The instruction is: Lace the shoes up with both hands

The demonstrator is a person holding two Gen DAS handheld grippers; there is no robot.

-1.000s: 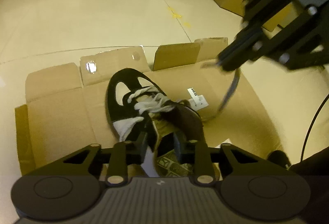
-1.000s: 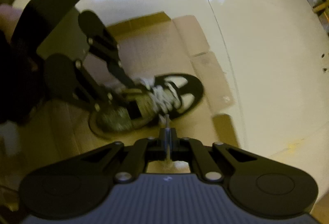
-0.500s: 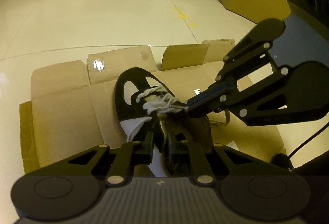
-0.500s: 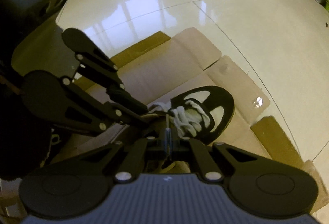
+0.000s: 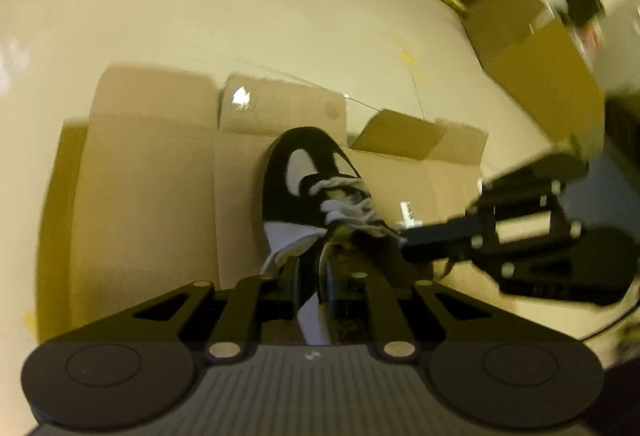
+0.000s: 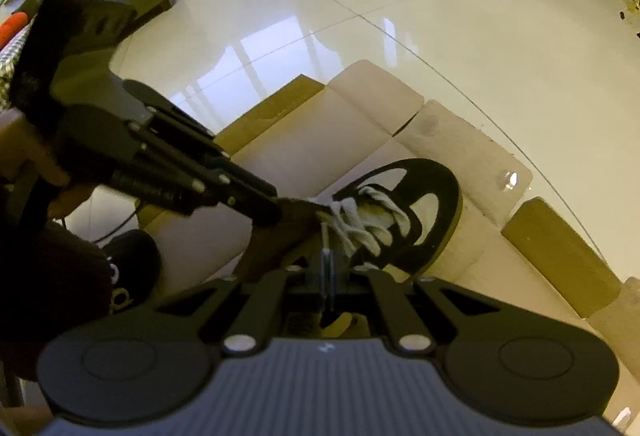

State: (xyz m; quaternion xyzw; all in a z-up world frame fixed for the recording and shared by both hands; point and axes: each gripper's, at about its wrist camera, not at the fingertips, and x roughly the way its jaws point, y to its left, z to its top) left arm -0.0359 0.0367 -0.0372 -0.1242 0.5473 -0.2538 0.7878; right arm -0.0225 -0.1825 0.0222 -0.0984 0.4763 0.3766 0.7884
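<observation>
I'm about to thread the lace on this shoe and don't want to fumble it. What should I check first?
1. Right tongs shut on the lace: ok, its tip pokes out ahead of them.
2. Left tongs gripping the shoe: ok, pinched on its upper edge.
3. Shoe sole-down on the cardboard: ok.
4. Next eyelet in sight: cannot tell, crossed laces and blur cover it.
5. The two tongs not touching each other: ok, close but apart.
</observation>
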